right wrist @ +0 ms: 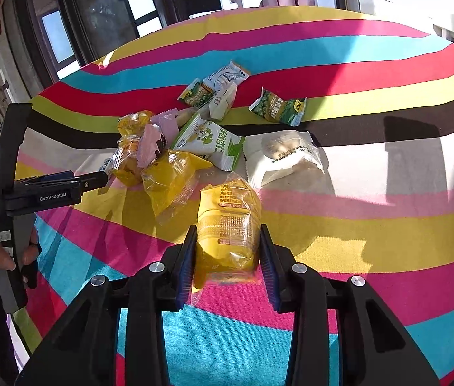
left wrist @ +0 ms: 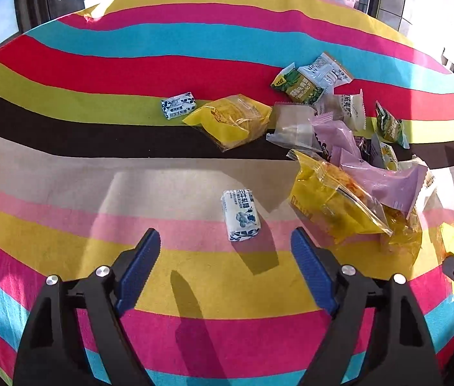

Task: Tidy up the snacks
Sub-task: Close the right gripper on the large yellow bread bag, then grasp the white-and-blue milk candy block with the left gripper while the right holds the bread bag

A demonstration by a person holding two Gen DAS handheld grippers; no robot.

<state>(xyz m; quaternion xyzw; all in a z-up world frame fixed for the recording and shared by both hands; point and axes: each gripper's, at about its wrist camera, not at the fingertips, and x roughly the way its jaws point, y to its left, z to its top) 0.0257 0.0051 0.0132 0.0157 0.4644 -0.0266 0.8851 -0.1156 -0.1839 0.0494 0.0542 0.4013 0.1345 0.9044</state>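
My left gripper point(left wrist: 225, 244) is open and empty, just above the cloth, with a small blue-and-white candy packet point(left wrist: 240, 215) lying a little ahead of its fingertips. A second blue-and-white packet point(left wrist: 178, 105) lies farther back. My right gripper point(right wrist: 227, 241) is shut on a yellow clear-wrapped snack packet point(right wrist: 228, 225), pressed between both blue pads. A pile of mixed snacks lies ahead: yellow packets point(right wrist: 170, 183), a green-and-white bag point(right wrist: 209, 141), a white wrapped cake point(right wrist: 283, 157) and pink wrappers point(left wrist: 384, 183).
A striped multicoloured cloth point(left wrist: 98, 74) covers the table. Green pea packets point(right wrist: 278, 106) and a white sachet point(right wrist: 227, 77) lie at the back of the pile. The left hand-held gripper point(right wrist: 43, 193) shows at the left of the right wrist view. Windows stand beyond the far edge.
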